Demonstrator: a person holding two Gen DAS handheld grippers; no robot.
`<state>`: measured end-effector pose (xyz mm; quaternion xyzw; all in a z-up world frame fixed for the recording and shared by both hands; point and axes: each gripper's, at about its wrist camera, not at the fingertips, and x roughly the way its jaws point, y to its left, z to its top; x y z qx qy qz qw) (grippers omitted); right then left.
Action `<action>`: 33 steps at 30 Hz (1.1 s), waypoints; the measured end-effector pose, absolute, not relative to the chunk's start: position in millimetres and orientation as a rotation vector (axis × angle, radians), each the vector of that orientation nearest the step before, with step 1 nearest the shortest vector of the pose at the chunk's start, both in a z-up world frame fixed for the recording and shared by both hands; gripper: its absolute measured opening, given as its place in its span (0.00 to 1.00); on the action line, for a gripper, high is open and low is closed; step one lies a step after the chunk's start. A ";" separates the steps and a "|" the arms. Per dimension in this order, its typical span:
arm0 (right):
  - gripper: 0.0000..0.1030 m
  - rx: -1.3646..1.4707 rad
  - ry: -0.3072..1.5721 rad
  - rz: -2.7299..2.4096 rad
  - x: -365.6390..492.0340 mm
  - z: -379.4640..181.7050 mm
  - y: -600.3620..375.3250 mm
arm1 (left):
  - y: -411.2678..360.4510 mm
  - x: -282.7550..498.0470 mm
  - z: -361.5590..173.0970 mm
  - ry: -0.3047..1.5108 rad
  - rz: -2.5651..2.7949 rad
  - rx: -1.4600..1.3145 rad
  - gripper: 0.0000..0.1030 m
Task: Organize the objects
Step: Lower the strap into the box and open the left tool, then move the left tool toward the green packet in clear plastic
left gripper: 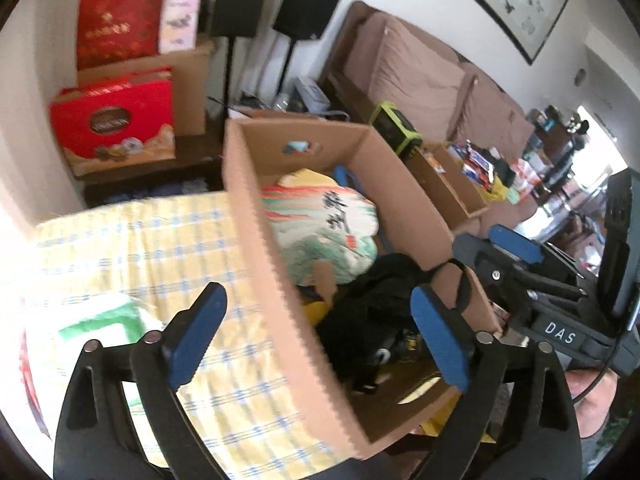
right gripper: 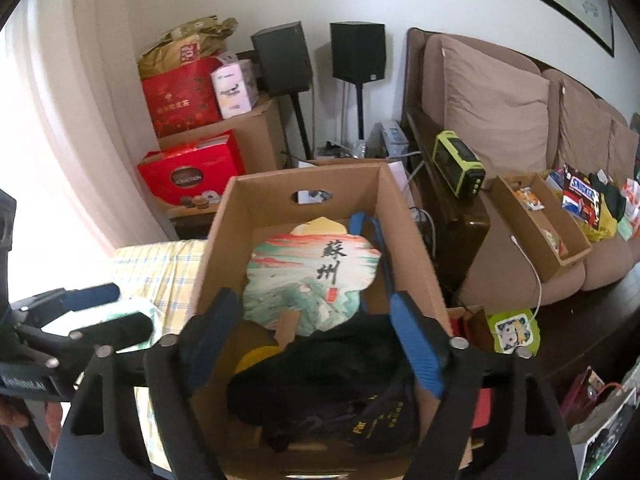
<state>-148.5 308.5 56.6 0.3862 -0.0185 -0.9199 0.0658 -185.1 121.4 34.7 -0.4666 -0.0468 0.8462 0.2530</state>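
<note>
We've got the cardboard box [right gripper: 224, 240] as our landmark. Inside it lie the painted fan [right gripper: 312, 280] and black cloth [right gripper: 336, 384]. Both claws, right gripper [right gripper: 316, 344] and left gripper [left gripper: 316, 336], hang wide and empty; our left straddles the box's wall and could snag it.

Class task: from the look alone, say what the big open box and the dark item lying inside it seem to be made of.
Box: corrugated cardboard, matte brown; the fluted cut edge shows along its rim.
Dark item: probably soft black fabric, matte; it lies crumpled in folds, with small gold print.
</note>
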 end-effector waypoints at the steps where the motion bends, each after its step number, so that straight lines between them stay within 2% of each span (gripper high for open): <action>1: 0.80 1.163 -0.038 -2.776 -148.0 56.1 305.3 | 116.1 -184.0 35.6 -0.123 2.320 -1.260 0.95; 3: 0.85 1.153 0.018 -2.785 -144.5 53.8 293.8 | 104.7 -181.0 37.4 -0.121 2.353 -1.244 0.99; 8: 0.99 1.123 0.069 -2.778 -135.9 51.0 271.3 | 77.5 -174.1 36.7 -0.099 2.421 -1.236 1.00; 33: 1.00 1.074 0.102 -2.630 -123.6 37.4 166.5 | -56.2 -150.9 21.0 -0.131 2.667 -1.293 1.00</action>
